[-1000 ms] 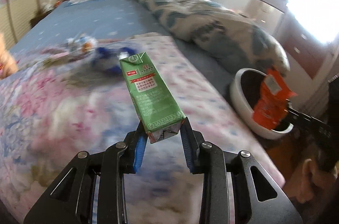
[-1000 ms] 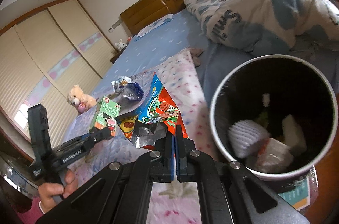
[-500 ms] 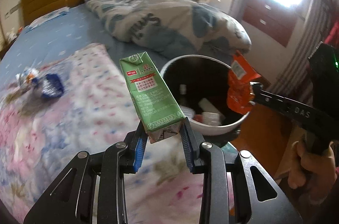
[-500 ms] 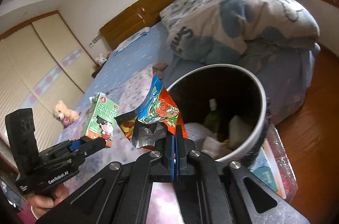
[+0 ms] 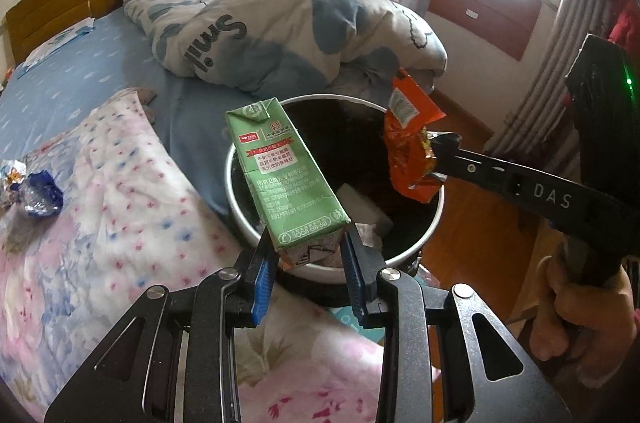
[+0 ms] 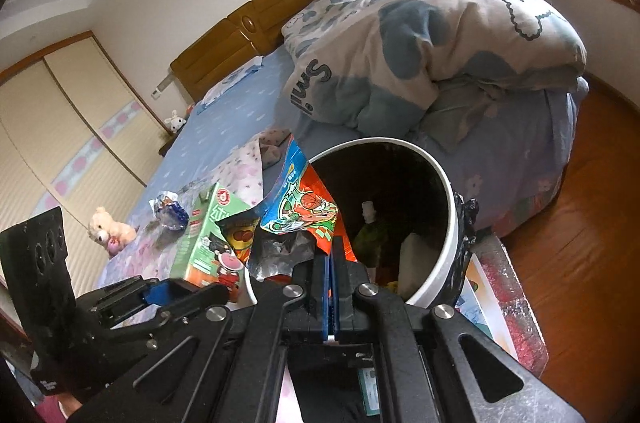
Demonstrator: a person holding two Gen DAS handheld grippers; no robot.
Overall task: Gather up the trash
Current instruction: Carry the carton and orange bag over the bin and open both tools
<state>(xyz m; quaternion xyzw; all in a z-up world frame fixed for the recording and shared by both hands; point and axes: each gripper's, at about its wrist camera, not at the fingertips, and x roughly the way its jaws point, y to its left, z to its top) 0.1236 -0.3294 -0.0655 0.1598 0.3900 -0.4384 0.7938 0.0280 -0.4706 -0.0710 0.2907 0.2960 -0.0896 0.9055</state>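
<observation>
My left gripper point(image 5: 310, 251) is shut on the bottom of a green milk carton point(image 5: 286, 175), which leans up over the near rim of a white-rimmed trash bin point(image 5: 434, 219). In the right wrist view the same carton point(image 6: 204, 243) shows at the left, held by the left gripper point(image 6: 192, 293). My right gripper point(image 6: 330, 263) is shut on an orange snack wrapper point(image 6: 300, 211) at the bin's point(image 6: 448, 223) left rim. From the left wrist view the wrapper point(image 5: 412, 147) hangs over the bin's right side, pinched by the right gripper point(image 5: 436, 155). The bin holds several pieces of trash.
A crumpled blue and silver wrapper point(image 5: 38, 189) lies on the floral blanket point(image 5: 132, 207) at the left. A bunched quilt point(image 5: 280, 23) lies behind the bin. A teddy bear point(image 6: 110, 227) sits farther back on the bed. Wooden floor point(image 6: 580, 223) lies right of the bin.
Both grippers have swung from over the bed toward the bin. The carton now hangs over its near rim and the wrapper over its opening. Both grips are unchanged.
</observation>
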